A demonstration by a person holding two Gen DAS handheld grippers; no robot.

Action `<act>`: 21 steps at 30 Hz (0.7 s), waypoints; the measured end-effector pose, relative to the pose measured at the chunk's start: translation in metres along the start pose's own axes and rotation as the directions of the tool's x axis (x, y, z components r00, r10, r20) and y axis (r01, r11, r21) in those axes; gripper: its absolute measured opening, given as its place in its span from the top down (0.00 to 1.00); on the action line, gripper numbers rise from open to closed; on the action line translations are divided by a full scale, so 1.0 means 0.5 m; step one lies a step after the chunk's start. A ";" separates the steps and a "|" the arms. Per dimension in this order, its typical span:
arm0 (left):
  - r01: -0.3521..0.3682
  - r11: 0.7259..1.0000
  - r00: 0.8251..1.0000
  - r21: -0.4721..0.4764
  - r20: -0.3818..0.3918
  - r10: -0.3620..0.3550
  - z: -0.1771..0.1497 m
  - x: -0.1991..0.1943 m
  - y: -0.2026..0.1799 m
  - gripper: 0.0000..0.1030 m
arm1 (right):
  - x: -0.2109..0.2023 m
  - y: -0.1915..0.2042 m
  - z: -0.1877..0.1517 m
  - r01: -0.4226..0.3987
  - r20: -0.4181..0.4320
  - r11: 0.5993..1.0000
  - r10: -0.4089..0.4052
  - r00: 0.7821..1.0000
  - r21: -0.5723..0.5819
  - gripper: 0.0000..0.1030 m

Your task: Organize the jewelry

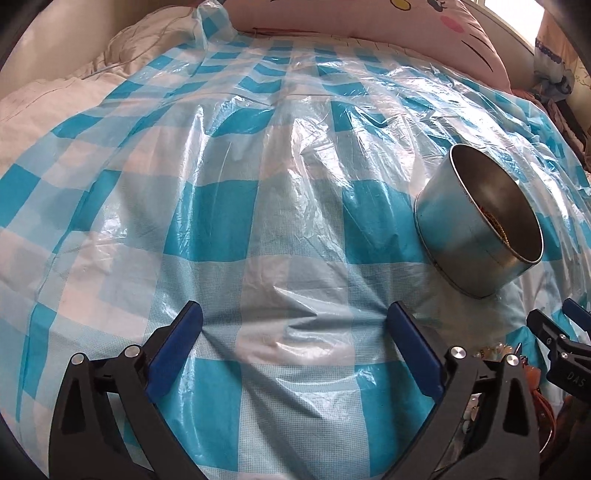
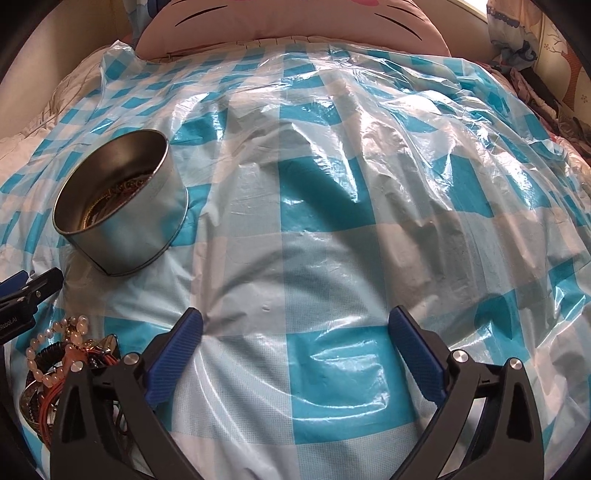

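Observation:
A round metal tin (image 1: 476, 225) stands on the blue-and-white checked plastic sheet (image 1: 258, 184), right of centre in the left wrist view. Gold jewelry (image 2: 114, 199) lies inside the tin (image 2: 118, 210) in the right wrist view. A pile of jewelry (image 2: 62, 365) with a pearl strand and orange and dark bangles lies at the lower left there, partly hidden behind the gripper arm. My left gripper (image 1: 295, 317) stands open over bare sheet, left of the tin. My right gripper (image 2: 295, 325) is open too, with nothing between its fingers, right of the pile.
A pink cartoon-cat pillow (image 1: 369, 18) lies along the far edge of the sheet. White bedding (image 1: 55, 92) shows at the far left. The sheet (image 2: 369, 184) is wrinkled and bulges in the middle. A window and patterned fabric sit at the upper right.

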State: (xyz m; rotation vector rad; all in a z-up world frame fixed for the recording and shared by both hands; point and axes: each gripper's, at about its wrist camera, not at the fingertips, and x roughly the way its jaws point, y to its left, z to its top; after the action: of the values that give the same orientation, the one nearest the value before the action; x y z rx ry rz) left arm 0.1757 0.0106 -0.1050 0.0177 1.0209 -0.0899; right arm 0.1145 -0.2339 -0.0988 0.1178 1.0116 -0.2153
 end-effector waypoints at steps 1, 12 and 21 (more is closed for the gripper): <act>0.001 1.000 1.000 -0.001 0.000 -0.001 0.000 0.000 -0.001 0.07 | -0.001 -0.003 -0.002 -0.007 0.003 1.000 0.007 1.000 0.009 0.07; 0.002 1.000 1.000 -0.001 0.001 -0.002 0.001 0.000 0.001 0.07 | 0.005 -0.012 -0.002 -0.043 -0.002 0.999 0.043 0.999 0.030 0.07; 0.002 1.000 1.000 -0.001 0.001 -0.002 0.002 0.001 0.000 0.07 | 0.011 -0.008 0.002 -0.030 -0.008 0.999 0.031 0.999 0.025 0.07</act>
State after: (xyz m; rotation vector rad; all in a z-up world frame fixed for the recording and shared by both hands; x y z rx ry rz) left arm 0.1766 0.0106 -0.1048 0.0161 1.0202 -0.0911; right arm 0.1171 -0.2389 -0.1030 0.1565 1.0148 -0.1995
